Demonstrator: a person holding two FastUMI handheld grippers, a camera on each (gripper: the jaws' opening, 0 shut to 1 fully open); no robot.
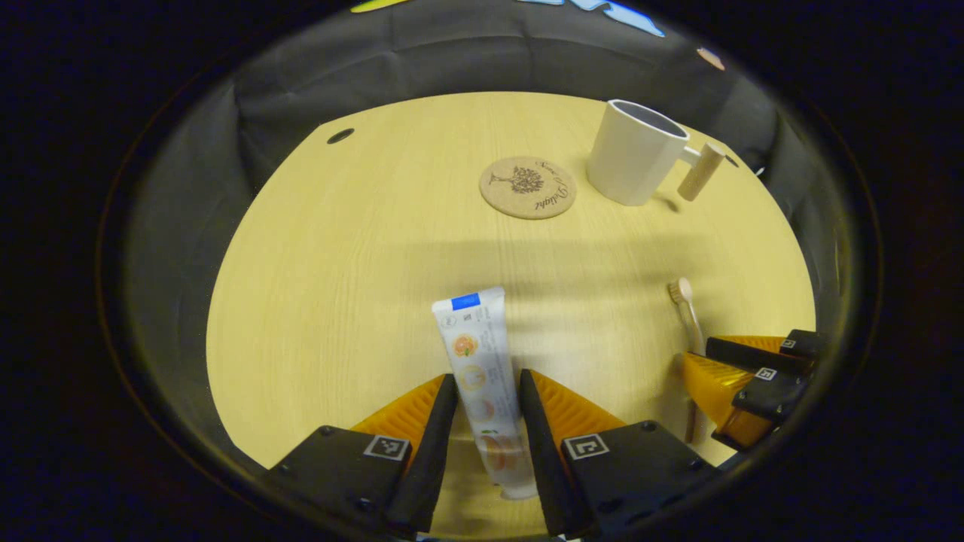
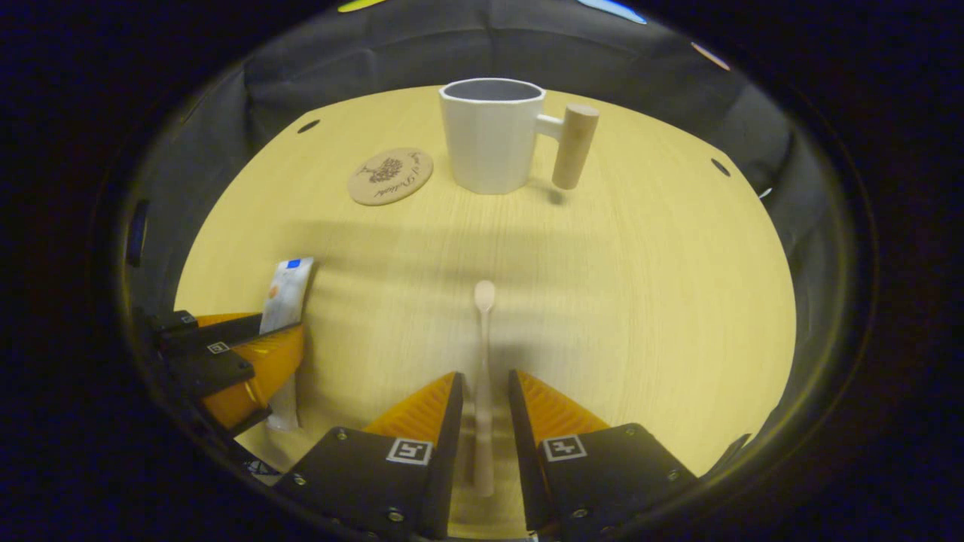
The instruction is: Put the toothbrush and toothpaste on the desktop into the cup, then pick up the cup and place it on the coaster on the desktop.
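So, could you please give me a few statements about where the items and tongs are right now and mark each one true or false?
1. The cup stands on the coaster. False: it stands beside it on the desk.
2. The toothpaste lies between the left tongs' fingers. True.
3. The toothbrush is in the cup. False: it lies on the desk, between the right tongs' fingers.
4. The cup is upright. True.

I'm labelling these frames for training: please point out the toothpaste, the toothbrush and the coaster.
toothpaste (image 1: pixel 476 354): left gripper view, middle of the tube's printed face.
toothbrush (image 2: pixel 483 376): right gripper view, middle of the handle.
coaster (image 1: pixel 527 187): left gripper view, centre of the printed top.
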